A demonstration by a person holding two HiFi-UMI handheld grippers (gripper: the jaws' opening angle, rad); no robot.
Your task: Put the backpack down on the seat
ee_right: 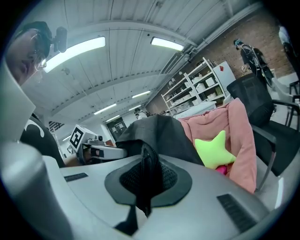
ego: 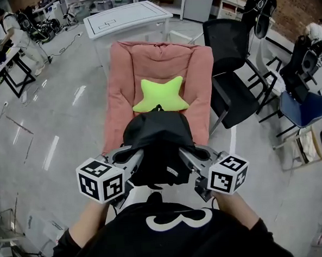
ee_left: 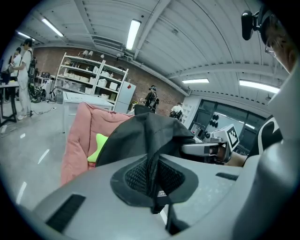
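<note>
A black backpack (ego: 158, 147) hangs between my two grippers, just in front of the pink padded seat (ego: 127, 86). My left gripper (ego: 134, 156) is shut on the bag's left side, and black fabric (ee_left: 151, 164) is pinched between its jaws. On the bag's right side my right gripper (ego: 185, 155) is shut too, with black strap fabric (ee_right: 143, 180) caught in its jaws. A lime-green star cushion (ego: 160, 95) lies on the seat just beyond the bag. The backpack (ee_left: 145, 133) hides the seat's near end.
A black office chair (ego: 231, 75) stands close to the seat's right side. Farther right is a blue-seated chair (ego: 304, 108). A white table (ego: 124, 18) stands behind the seat. Grey floor (ego: 57, 120) opens to the left, with desks and a person (ego: 16, 36) far left.
</note>
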